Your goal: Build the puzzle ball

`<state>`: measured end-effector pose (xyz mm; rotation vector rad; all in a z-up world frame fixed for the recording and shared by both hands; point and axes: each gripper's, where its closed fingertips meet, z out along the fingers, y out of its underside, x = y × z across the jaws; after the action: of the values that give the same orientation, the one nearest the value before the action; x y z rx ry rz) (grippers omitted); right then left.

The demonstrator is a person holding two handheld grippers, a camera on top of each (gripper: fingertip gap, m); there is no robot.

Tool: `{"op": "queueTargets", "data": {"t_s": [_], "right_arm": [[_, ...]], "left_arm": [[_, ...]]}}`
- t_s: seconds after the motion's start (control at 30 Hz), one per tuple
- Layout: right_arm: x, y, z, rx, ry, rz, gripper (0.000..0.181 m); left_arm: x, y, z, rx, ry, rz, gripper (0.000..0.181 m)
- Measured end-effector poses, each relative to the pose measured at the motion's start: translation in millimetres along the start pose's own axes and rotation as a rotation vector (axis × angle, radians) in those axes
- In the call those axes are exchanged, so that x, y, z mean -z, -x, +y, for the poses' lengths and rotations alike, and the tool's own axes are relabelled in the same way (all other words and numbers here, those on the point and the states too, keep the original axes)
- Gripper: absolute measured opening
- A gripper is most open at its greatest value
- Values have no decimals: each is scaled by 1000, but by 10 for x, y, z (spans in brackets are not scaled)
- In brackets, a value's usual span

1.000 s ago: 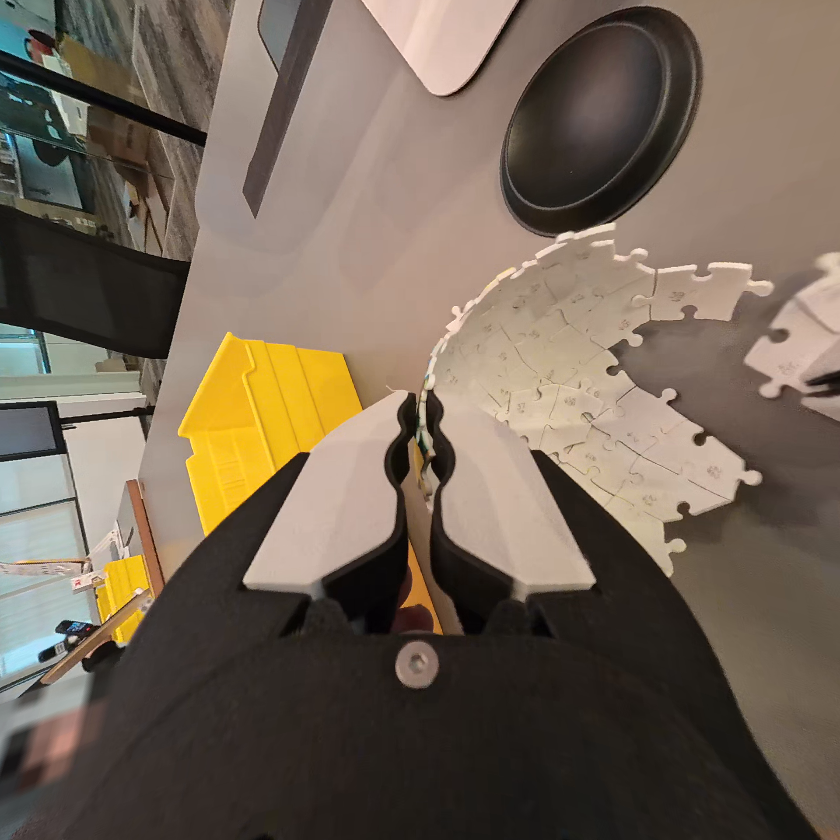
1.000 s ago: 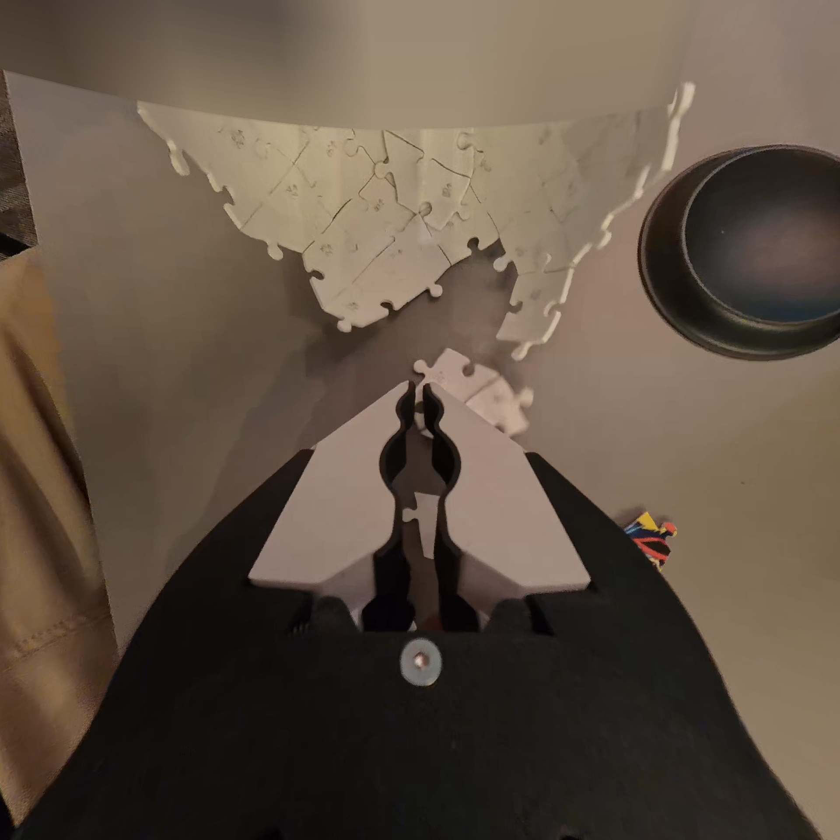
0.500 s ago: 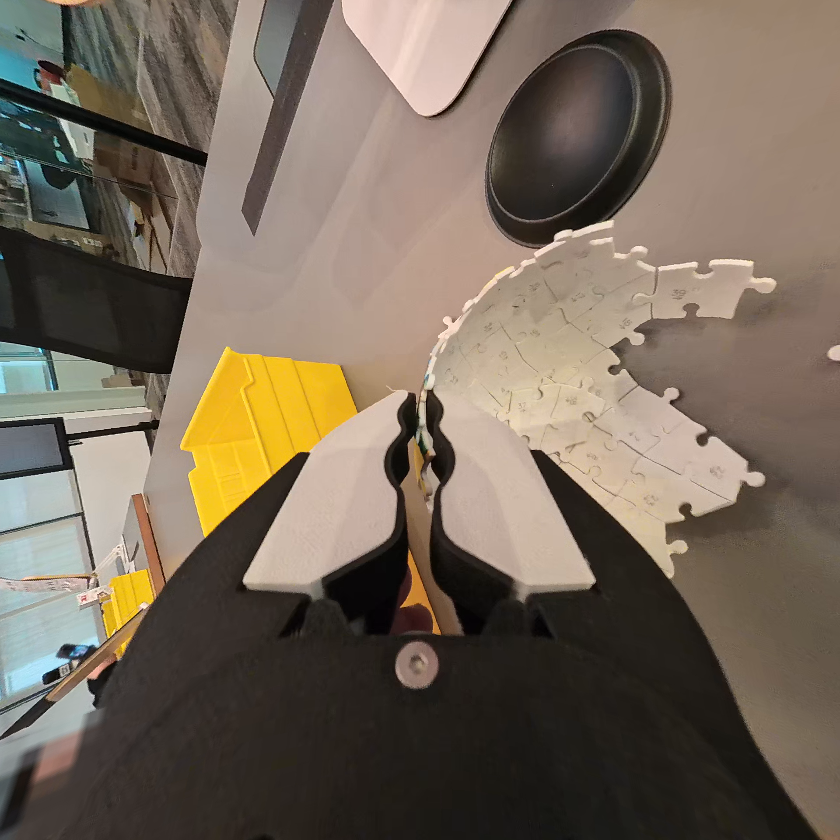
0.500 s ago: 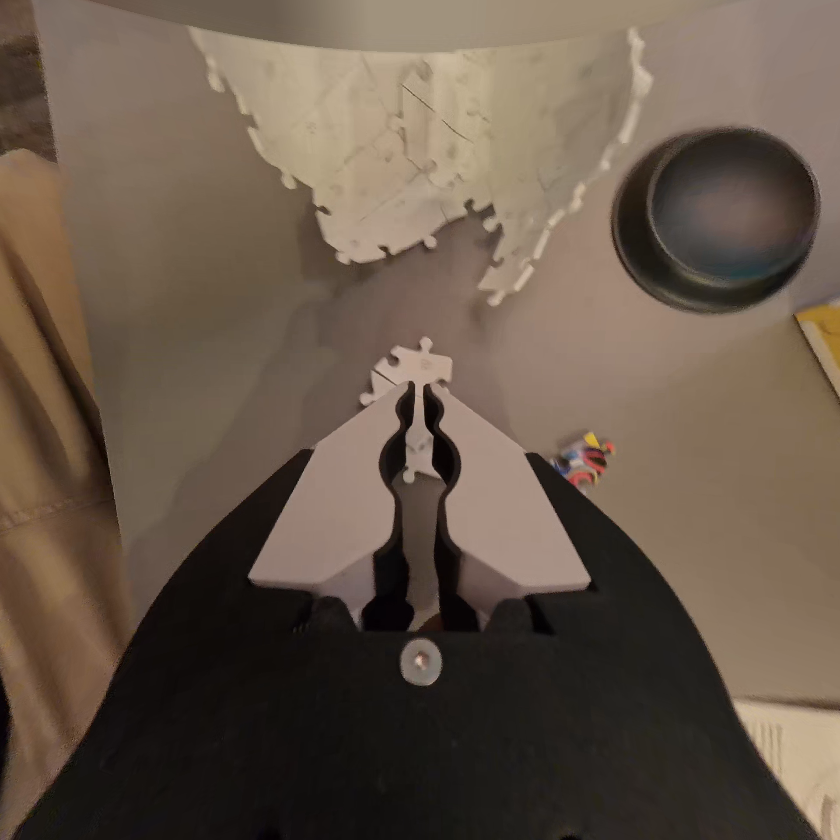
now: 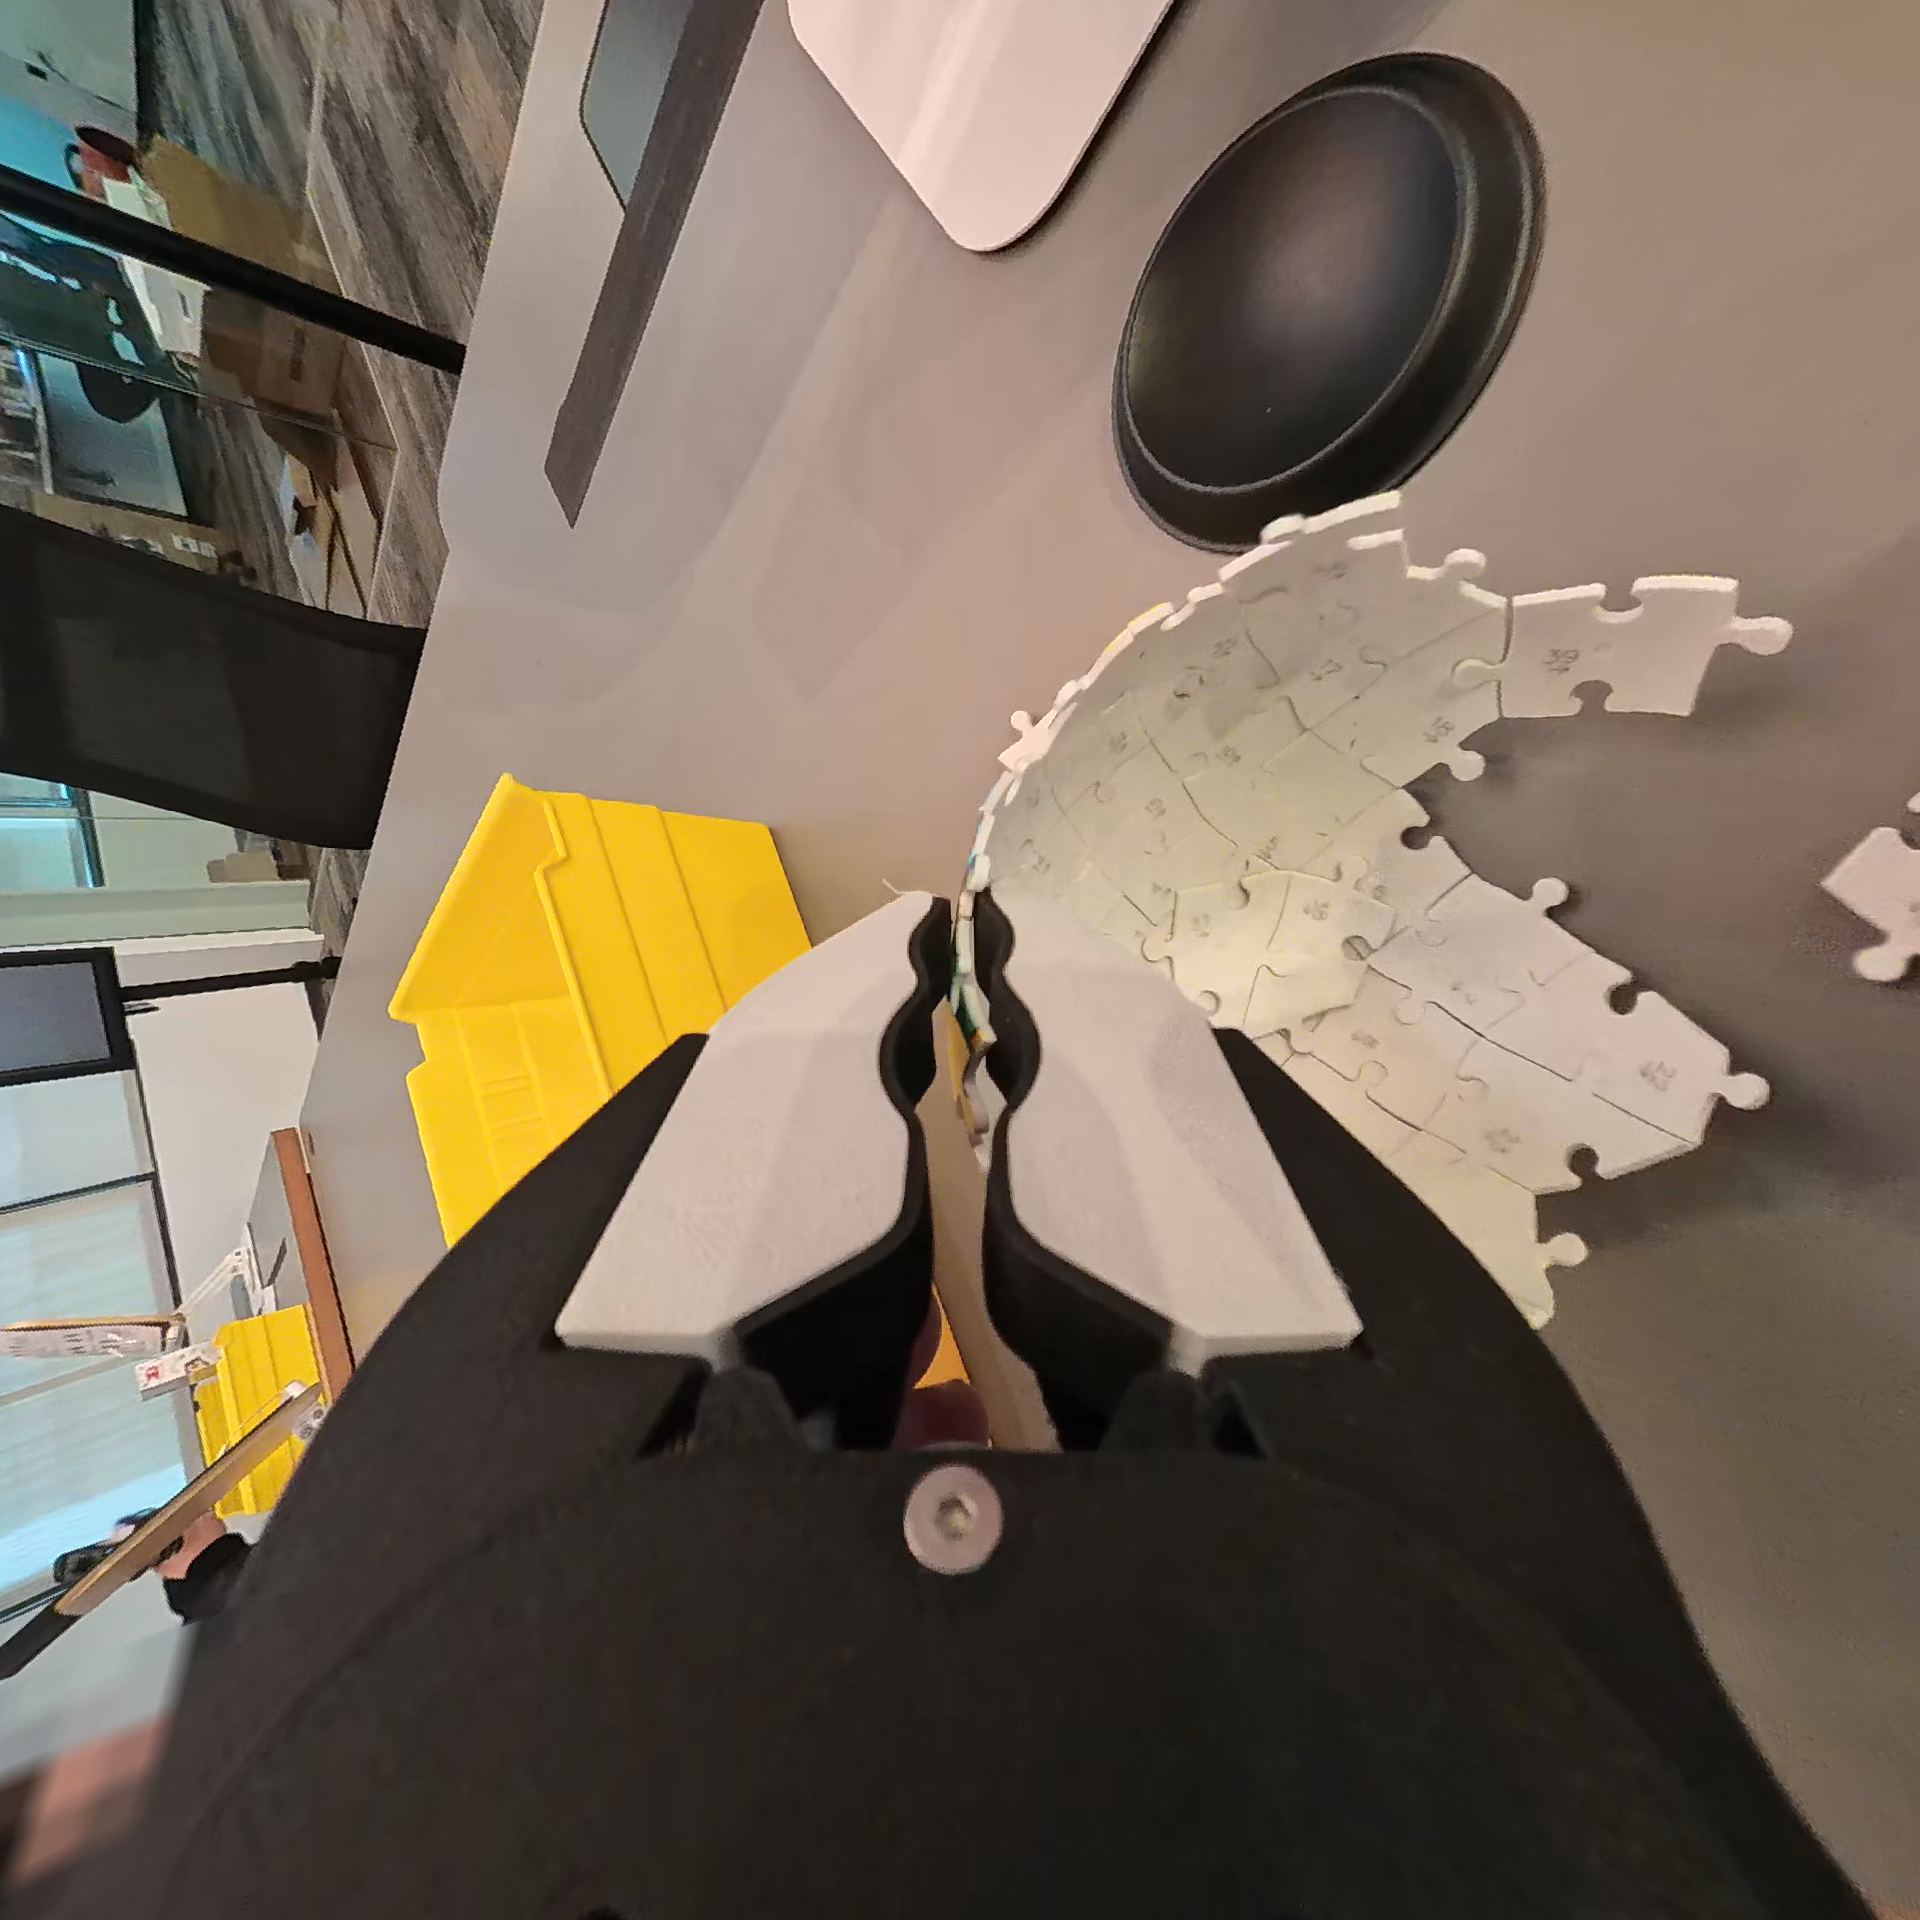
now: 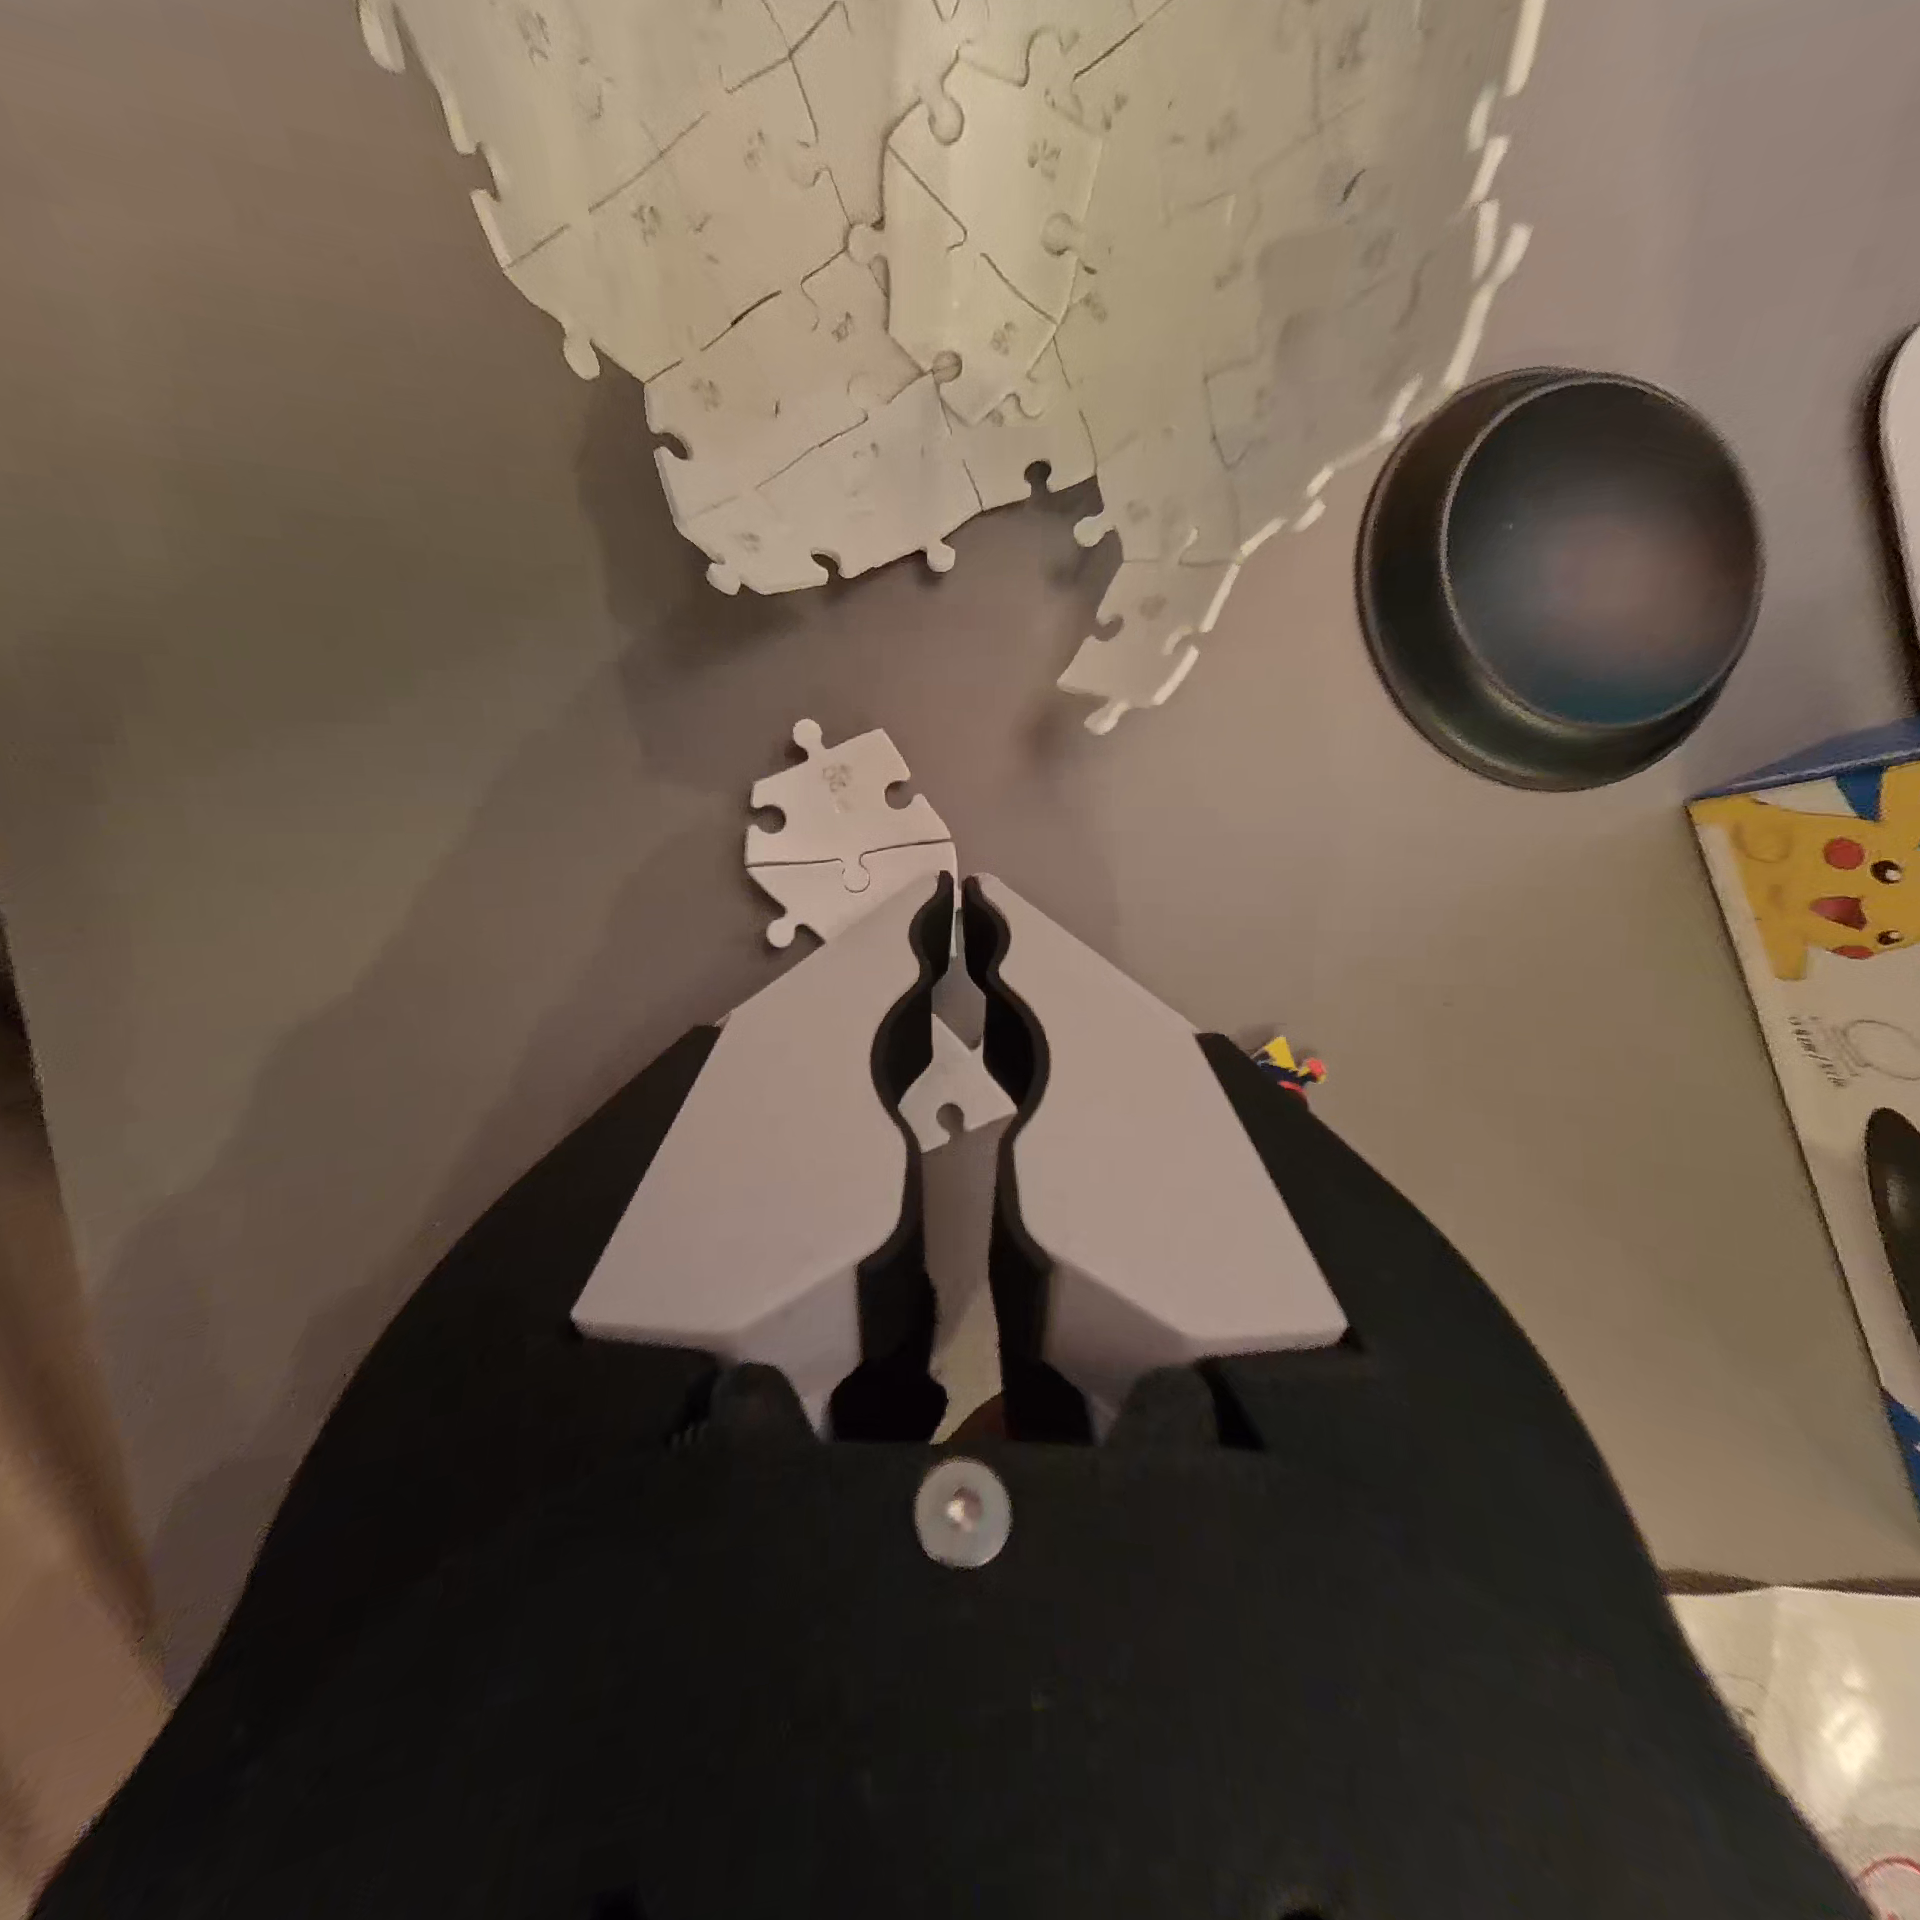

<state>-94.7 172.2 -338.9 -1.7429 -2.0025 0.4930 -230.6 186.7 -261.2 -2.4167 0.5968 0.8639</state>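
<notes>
The grey table (image 5: pixel 727 520) is lying under everything, and the curved half-built puzzle ball shell (image 5: pixel 1299 883) is hanging above it, white side up. The left gripper (image 5: pixel 966 914) is clamping the shell's edge between nearly closed fingers, just as it was a second ago. In the right wrist view the shell (image 6: pixel 935 260) is now filling more of the top than before, and the black round dish (image 6: pixel 1558 571) is sitting lower and nearer the right edge. A printed box (image 6: pixel 1818 987) is newly showing at the right. The right gripper (image 6: pixel 956 894) is pinching a joined pair of loose pieces (image 6: pixel 842 842) with narrow jaws; the pair is now sticking out leftward from the tips, turned from its earlier pose.
</notes>
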Motion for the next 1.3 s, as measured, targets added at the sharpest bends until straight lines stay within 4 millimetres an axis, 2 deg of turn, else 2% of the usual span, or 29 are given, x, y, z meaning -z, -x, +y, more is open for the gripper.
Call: {"op": "queueTargets", "data": {"t_s": [0.2, 0.3, 0.4, 0.43, 0.53, 0.9, 0.97, 1.03, 1.2, 1.3], "right_arm": [[118, -75, 153, -40, 39, -35, 0], [266, -212, 247, -73, 52, -14, 4], [365, -75, 332, -136, 44, -107, 17], [346, -51, 398, -138, 66, -100, 24], [213, 78, 506, -139, 95, -105, 29], [76, 113, 292, -93, 46, -25, 23], [120, 110, 198, -87, 8, -19, 8], [176, 85, 130, -60, 0, 11, 3], [184, 107, 163, -45, 39, 13, 7], [160, 126, 168, -53, 36, 11, 2]], "left_arm": [[-5, 5, -19, -6, -12, 8, 4], [-20, 17, -12, 0, -23, 18, 4], [-42, 30, -1, -3, -31, 33, 4], [-46, 32, -4, 0, -35, 42, 4], [-52, 45, -13, -11, -48, 50, 4], [-56, 63, -22, -32, -94, 56, 4], [-41, 52, -16, -43, -95, 59, 4], [-30, 44, -23, -49, -98, 64, 4], [-31, 52, -11, -60, -94, 57, 4], [-27, 43, -14, -48, -105, 67, 4]]}}
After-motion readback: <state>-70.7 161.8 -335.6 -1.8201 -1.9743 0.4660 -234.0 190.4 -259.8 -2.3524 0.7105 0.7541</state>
